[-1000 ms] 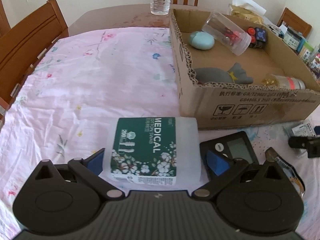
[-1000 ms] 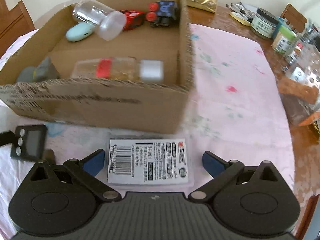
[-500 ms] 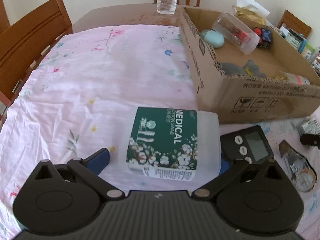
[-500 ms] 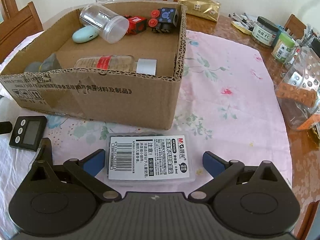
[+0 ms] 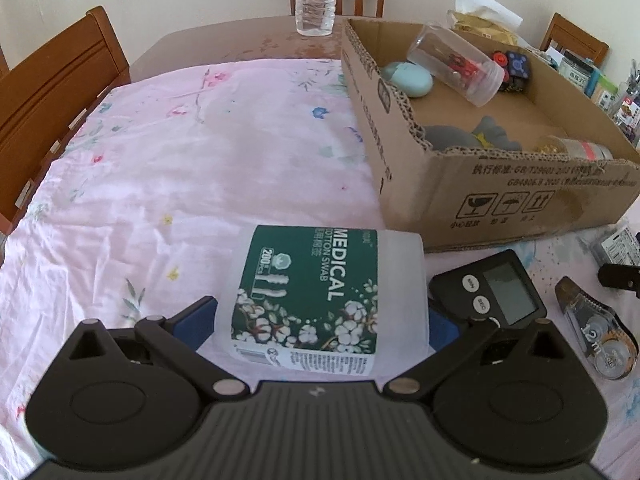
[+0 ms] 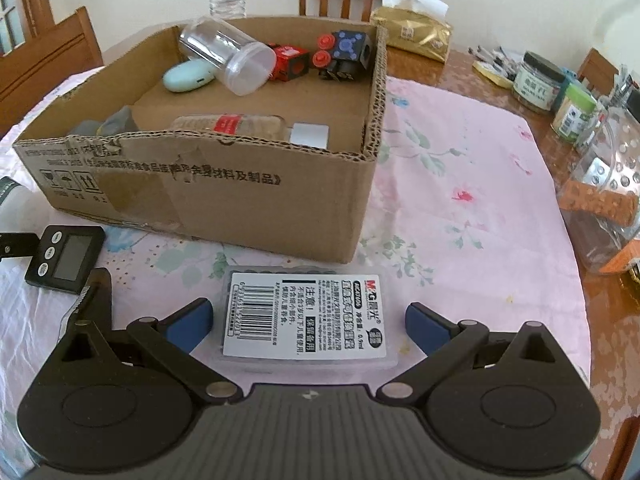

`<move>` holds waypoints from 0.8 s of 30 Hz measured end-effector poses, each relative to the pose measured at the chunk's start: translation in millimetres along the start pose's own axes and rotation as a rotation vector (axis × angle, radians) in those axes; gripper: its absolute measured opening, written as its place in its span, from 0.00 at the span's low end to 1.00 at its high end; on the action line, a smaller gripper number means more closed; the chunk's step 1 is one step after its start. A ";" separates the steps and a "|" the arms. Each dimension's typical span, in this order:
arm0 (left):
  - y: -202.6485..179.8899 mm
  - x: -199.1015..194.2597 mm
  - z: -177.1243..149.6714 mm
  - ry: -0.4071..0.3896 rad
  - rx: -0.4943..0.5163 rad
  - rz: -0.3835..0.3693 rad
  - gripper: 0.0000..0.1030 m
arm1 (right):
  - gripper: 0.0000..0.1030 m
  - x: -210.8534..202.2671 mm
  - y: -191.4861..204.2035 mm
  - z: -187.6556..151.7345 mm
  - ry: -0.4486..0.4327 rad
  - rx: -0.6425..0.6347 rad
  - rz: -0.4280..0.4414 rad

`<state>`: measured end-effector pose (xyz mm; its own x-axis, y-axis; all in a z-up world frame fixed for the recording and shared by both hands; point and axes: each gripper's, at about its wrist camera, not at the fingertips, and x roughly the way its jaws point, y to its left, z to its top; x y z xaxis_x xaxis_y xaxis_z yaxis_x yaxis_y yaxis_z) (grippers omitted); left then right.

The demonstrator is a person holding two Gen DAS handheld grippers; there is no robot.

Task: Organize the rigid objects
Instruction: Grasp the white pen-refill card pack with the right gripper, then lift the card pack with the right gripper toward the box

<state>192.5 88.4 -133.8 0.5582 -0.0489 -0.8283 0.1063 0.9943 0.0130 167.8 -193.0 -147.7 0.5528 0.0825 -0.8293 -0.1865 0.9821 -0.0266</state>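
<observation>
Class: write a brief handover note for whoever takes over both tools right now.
Left tool: shut on the cotton swab tub, just short of the cardboard box.
Right tool: open, straddling the flat labelled case, not gripping.
Done: jar, bottle, blue pebble-shaped item, toy blocks lie in the box.
Left: box the tub and case, then the timer and tape dispenser.

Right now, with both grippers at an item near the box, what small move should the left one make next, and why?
Probably carry the cotton swab tub up and right over the cardboard box wall. The left gripper appears shut on it already, and the box sits just ahead to the right. The right gripper stands open around the pencil lead case.
</observation>
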 end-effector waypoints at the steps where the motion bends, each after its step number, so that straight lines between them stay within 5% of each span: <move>1: 0.2 0.3 -0.2 -0.001 0.002 -0.001 1.00 | 1.00 -0.1 0.5 -0.9 -0.008 -0.003 0.002; 10: 0.9 4.7 4.5 -0.002 0.023 -0.016 1.00 | 1.00 1.5 3.3 0.4 -0.031 -0.009 0.007; 24: 2.9 -6.8 6.9 -0.003 0.074 -0.047 0.82 | 1.00 1.0 4.0 -2.7 -0.044 0.002 -0.002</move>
<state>194.6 90.9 -124.3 0.5533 -0.0954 -0.8275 0.1928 0.9811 0.0158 165.4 -189.4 -150.2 0.5883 0.0880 -0.8039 -0.1835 0.9826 -0.0268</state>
